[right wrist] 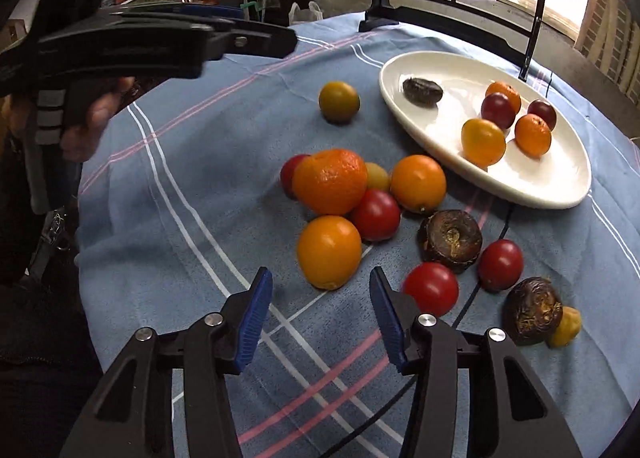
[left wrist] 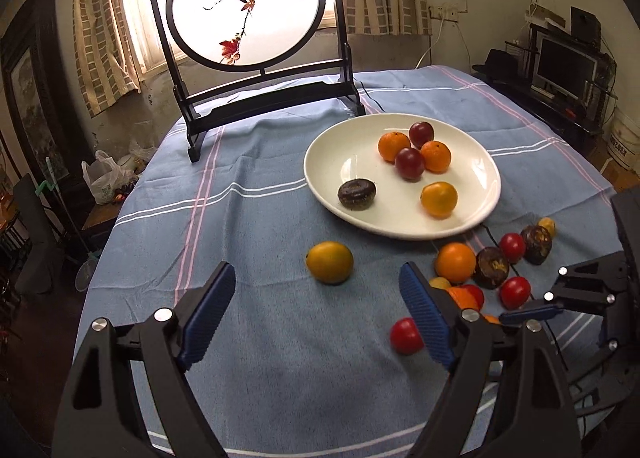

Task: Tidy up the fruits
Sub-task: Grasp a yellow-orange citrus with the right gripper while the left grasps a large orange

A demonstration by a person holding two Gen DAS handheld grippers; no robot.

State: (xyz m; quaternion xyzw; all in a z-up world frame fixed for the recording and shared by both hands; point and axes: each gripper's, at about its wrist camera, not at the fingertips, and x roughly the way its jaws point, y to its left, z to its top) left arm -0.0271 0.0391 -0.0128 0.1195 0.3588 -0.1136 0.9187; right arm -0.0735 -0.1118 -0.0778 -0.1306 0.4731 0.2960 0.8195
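Note:
A white plate [left wrist: 352,162] [right wrist: 440,122] on the blue cloth holds several fruits: oranges, dark red plums and a brown water chestnut [left wrist: 357,194]. My left gripper [left wrist: 317,272] is open over the cloth, and a yellow-green fruit [left wrist: 330,262] [right wrist: 339,101] lies just beyond its tips, untouched. My right gripper [right wrist: 320,276] is open too, its pads apart from the orange [right wrist: 329,252] right ahead of them. Behind that orange sits a loose cluster: a mandarin [right wrist: 330,182], red tomatoes [right wrist: 376,214] and brown water chestnuts [right wrist: 450,240].
A black-framed round screen with painted birds [left wrist: 248,6] stands at the back of the table. A thin dark cable [right wrist: 476,290] runs over the cloth from under the plate. The person's hand [right wrist: 92,118] holds the left gripper at upper left. The table drops off on all sides.

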